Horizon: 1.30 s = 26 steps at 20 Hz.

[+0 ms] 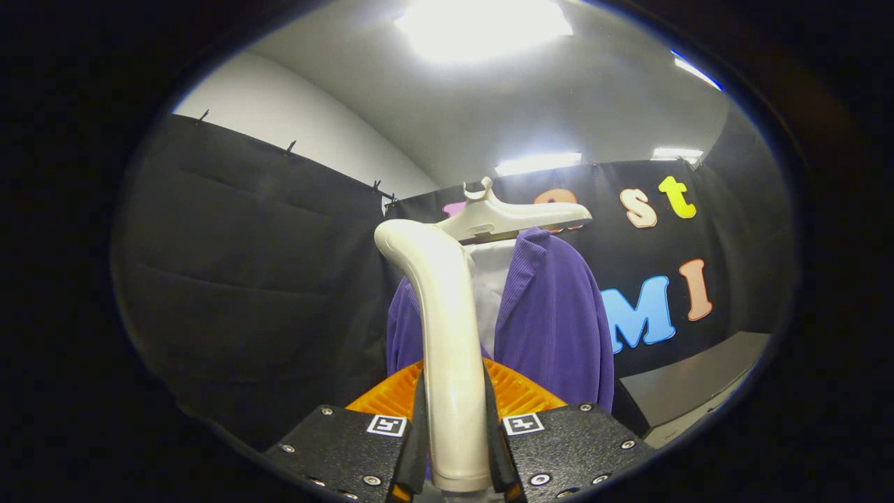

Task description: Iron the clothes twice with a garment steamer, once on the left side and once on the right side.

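Gripper view: the gripper (455, 447) has its fingers pinching the handle of the garment steamer (447, 335), which rises at 12 o'clock and bends toward the clothes. The purple jacket (552, 321) hangs on a pale hanger (513, 216) just beyond, at 1 o'clock, over a white shirt (489, 279). The steamer head seems near the collar, so a pass looks under way; which side is done cannot be told. No readable brand; small square markers sit on the finger mounts.
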Tool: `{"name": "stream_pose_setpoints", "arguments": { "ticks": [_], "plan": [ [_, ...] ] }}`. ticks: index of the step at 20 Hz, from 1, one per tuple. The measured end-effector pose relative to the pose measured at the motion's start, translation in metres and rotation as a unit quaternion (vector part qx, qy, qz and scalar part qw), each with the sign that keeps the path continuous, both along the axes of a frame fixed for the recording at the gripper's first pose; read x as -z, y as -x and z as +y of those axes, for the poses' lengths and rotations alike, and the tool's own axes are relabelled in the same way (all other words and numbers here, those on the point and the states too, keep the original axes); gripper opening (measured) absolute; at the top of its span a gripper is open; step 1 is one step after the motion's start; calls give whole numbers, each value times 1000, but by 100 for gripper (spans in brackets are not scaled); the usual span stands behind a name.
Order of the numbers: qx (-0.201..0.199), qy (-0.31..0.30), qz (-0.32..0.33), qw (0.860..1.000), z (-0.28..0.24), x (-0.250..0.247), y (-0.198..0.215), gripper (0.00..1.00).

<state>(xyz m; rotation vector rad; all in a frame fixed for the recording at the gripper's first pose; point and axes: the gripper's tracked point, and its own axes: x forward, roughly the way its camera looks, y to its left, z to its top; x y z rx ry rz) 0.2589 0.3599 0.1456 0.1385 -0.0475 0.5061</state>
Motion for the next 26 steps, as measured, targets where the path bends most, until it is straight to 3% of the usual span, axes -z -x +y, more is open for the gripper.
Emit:
{"name": "stream_pose_setpoints", "arguments": {
  "ticks": [4, 10, 26],
  "plan": [
    [1, 24, 11, 1000, 21, 15, -19, 36],
    [-7, 69, 59, 996, 41, 81, -34, 36],
    [-21, 130, 172, 976, 35, 237, 13, 36]
  ]
}}
